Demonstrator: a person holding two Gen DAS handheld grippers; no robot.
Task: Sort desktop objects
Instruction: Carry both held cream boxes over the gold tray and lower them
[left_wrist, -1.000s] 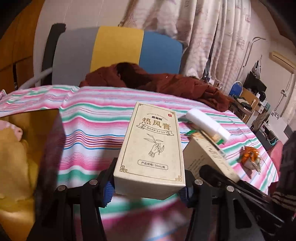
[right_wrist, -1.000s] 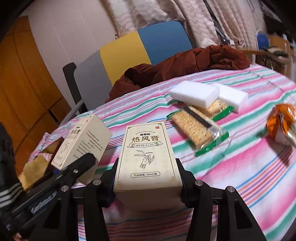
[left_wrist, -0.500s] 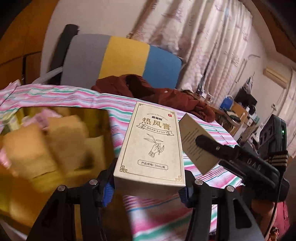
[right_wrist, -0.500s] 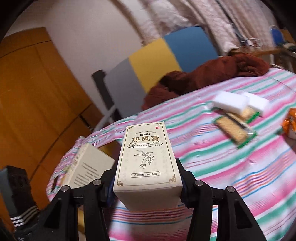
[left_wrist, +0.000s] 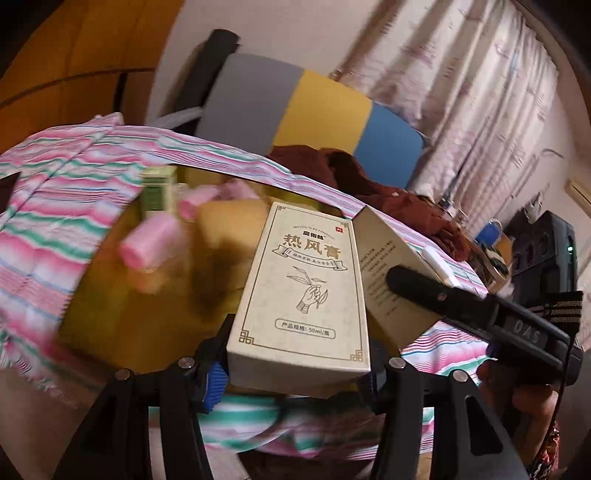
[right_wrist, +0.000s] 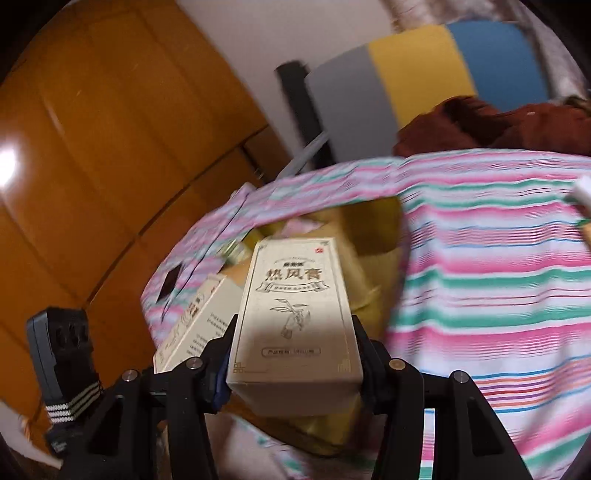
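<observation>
Behind the tabletop we see a chair back (left_wrist: 295, 107) in three panels, grey, yellow and blue, and the same chair back shows in the right wrist view too. A dark red-brown garment (left_wrist: 369, 181) lies crumpled on the striped cloth (left_wrist: 55, 192) in front of it. We see pale patterned curtains (left_wrist: 461, 92) hanging to the right of the chair. An orange-brown wooden cabinet front (right_wrist: 92, 147) fills the left side of the right wrist view. The cloth runs in pink, green, white and blue stripes.
</observation>
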